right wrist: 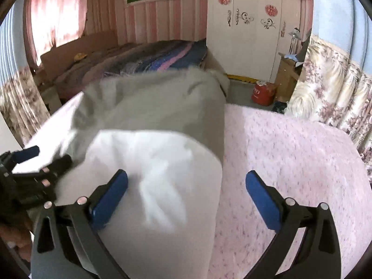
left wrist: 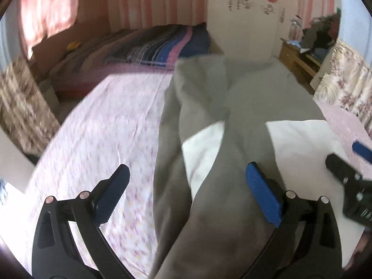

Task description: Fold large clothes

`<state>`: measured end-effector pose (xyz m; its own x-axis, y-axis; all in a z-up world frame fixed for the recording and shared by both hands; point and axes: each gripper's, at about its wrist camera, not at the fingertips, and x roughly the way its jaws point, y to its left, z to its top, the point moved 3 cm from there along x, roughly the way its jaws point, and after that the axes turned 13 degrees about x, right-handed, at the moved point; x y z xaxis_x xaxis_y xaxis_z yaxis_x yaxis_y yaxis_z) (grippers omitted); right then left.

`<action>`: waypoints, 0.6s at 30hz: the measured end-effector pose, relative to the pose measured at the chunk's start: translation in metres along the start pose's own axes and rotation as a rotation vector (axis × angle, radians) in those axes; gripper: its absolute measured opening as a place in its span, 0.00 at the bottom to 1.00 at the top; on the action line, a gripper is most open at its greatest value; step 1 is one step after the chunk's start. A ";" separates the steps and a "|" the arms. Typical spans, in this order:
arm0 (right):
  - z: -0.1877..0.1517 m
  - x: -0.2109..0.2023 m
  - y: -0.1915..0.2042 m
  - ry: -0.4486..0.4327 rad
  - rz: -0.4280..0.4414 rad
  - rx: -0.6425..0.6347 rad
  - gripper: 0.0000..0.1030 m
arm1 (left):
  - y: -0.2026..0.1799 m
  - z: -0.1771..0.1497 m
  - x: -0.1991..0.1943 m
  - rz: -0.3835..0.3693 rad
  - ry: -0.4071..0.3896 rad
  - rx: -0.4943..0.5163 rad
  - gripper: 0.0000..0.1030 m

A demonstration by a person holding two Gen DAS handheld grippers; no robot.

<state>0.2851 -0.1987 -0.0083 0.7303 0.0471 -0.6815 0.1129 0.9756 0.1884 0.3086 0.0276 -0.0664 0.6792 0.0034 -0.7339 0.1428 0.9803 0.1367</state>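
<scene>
There are two grippers: the left gripper [left wrist: 187,196] and the right gripper [right wrist: 186,195], each with two blue fingers [left wrist: 264,195]. One grey garment [left wrist: 202,121] lies on one pink bed [left wrist: 97,121]. One red container [right wrist: 264,94] stands at the upper right.

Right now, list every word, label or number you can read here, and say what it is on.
None can be read.
Red container on the floor: white marking, too blurred.
Right gripper body in the left wrist view: white lettering, cut off and blurred.
Wardrobe decals: ornaments, not text.
</scene>
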 end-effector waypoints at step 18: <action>0.038 -0.009 -0.035 0.043 0.120 0.039 0.98 | 0.043 0.011 -0.015 -0.144 -0.039 -0.080 0.97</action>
<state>0.3001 -0.2413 0.0181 0.7104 0.1728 -0.6823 0.0535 0.9533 0.2972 0.3121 0.0677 -0.0420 0.6838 -0.1444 -0.7152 0.1838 0.9827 -0.0227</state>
